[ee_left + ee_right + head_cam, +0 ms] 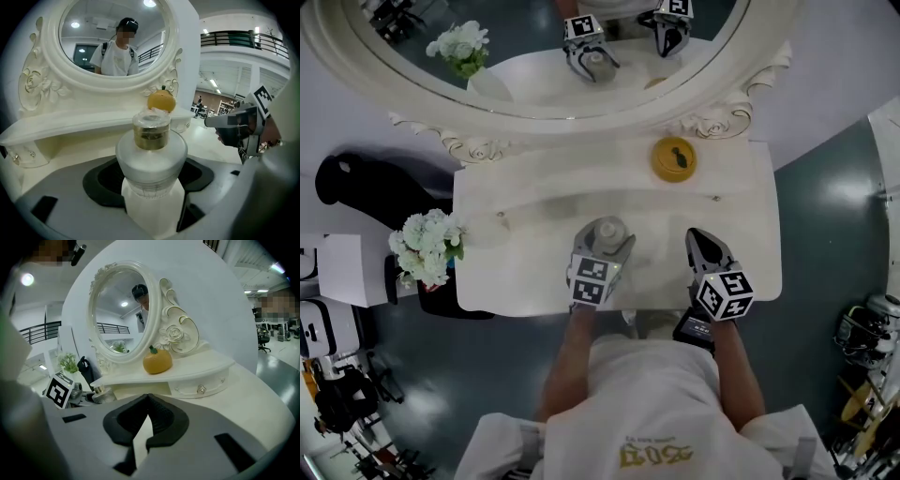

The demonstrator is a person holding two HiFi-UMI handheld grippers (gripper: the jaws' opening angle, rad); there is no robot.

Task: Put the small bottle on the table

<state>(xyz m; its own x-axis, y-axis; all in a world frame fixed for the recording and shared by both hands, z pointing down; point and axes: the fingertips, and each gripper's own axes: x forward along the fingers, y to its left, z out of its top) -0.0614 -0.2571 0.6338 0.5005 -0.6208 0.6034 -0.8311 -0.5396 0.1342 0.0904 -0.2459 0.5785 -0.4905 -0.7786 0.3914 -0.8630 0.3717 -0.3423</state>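
Between the jaws of my left gripper (150, 187): small bottle (151, 154), upright, over the near part of the table (525, 277).

Jaws stand wide, pads pressed on the bottle's frosted body from both sides. Its gold-collared cap points up, so the long axis is vertical. The tabletop lies straight below the tool; I cannot tell whether the base touches it yet. My right gripper (701, 239) sits near, off to the tool's right, jaws together on nothing, apart from the bottle. By my reckoning the left hand owns this: lower straight along the bottle's axis, then release. An orange ornament (673, 158) sits well ahead of the tool on the shelf.
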